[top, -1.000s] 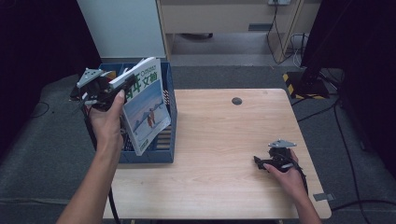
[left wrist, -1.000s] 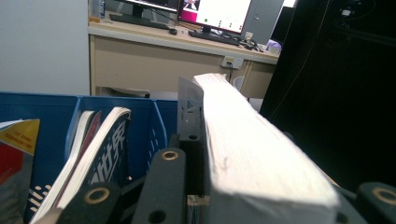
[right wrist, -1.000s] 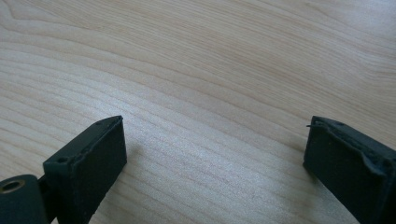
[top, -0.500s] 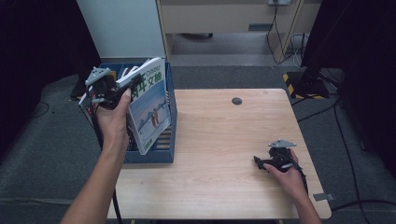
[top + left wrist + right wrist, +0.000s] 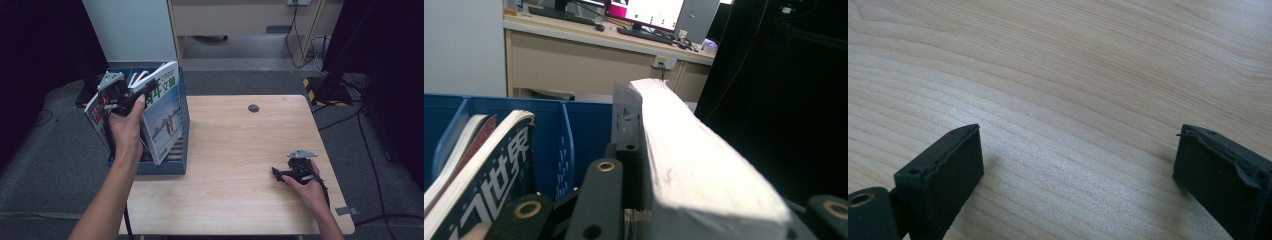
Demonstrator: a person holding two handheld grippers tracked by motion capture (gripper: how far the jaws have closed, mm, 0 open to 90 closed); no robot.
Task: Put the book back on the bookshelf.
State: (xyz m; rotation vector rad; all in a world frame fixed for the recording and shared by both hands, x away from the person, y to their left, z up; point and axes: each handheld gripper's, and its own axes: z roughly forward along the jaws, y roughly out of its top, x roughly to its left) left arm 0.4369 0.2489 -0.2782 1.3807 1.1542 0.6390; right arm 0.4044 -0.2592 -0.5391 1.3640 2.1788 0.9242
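The wooden surface [image 5: 235,165] is bare apart from a small dark disc [image 5: 253,108] near its far edge, and a blue divided bin [image 5: 181,125] stands against its left edge with several books upright inside. A thick magazine [image 5: 162,115] with a snowy cover is held tilted above the bin's right-hand compartment, its spine end pinched in the left claw [image 5: 142,92], whose jaws are seen closed on the paper block in the left gripper view [image 5: 704,170]. Because the magazine is gripped near one corner only, it could sag or swing, and the loose pages could fan open and slip from the jaws. If it is carried sideways without being raised enough, its lower edge could be caught on the bin wall and the bin dragged or tipped. A neighbouring book [image 5: 489,165] with large white characters leans just beside it and could be knocked over. The right claw [image 5: 280,175] rests on the surface with its jaws wide apart, holding nothing, so no support is offered from that side.
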